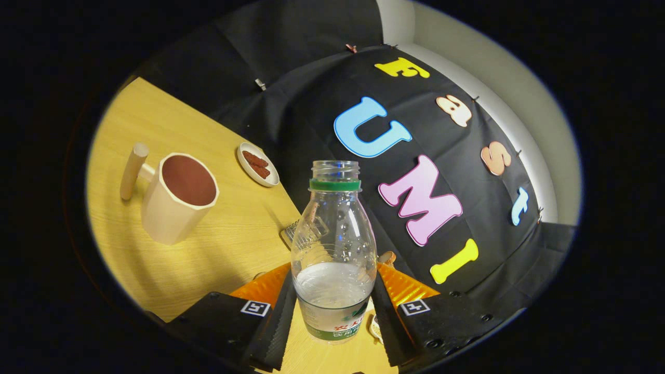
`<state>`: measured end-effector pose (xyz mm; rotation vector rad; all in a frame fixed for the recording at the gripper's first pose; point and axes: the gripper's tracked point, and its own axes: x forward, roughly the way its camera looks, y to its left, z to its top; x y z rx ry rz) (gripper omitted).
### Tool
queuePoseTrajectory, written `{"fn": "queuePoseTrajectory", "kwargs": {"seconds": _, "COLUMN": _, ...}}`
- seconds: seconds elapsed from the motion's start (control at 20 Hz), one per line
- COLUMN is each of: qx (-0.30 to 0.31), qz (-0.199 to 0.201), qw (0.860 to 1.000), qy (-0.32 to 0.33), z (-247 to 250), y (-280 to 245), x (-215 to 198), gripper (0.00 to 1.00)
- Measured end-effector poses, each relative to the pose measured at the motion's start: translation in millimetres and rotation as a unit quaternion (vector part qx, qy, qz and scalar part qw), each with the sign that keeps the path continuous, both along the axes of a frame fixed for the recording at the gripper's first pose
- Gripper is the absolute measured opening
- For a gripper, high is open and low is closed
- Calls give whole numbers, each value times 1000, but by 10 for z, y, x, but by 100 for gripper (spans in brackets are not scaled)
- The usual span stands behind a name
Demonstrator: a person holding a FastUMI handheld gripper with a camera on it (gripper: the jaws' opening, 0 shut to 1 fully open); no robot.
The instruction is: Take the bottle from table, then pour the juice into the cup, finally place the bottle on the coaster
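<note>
The gripper (332, 306) held the uncapped bottle (333, 249) between both fingers, tilted over the table (171, 280); the cup (176, 200) stood well apart, so juice might spill short

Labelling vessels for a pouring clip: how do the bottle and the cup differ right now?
The bottle is clear plastic with a narrow, capless neck; the cup is opaque cream with a wide mouth and a side handle. The bottle sits between the claw fingers, which press on its sides; the cup stands apart on the table, beyond the fingers. The bottle holds some clear liquid; the cup's inside looks reddish-brown. Both are open-topped.
</note>
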<state>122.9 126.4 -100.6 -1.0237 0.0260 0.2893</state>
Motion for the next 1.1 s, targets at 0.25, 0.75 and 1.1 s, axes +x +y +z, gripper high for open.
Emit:
{"fn": "queuePoseTrajectory", "kwargs": {"seconds": 0.25, "qx": -73, "qz": 24, "qw": 997, "qy": -23, "z": -77, "y": 145, "x": 75, "gripper": 75}}
{"fn": "queuePoseTrajectory", "kwargs": {"seconds": 0.75, "qx": -171, "qz": 60, "qw": 983, "qy": -29, "z": -376, "y": 316, "x": 108, "gripper": 75}}
{"fn": "queuePoseTrajectory", "kwargs": {"seconds": 1.1, "qx": -216, "qz": 74, "qw": 973, "qy": -39, "z": -499, "y": 390, "x": 125, "gripper": 75}}
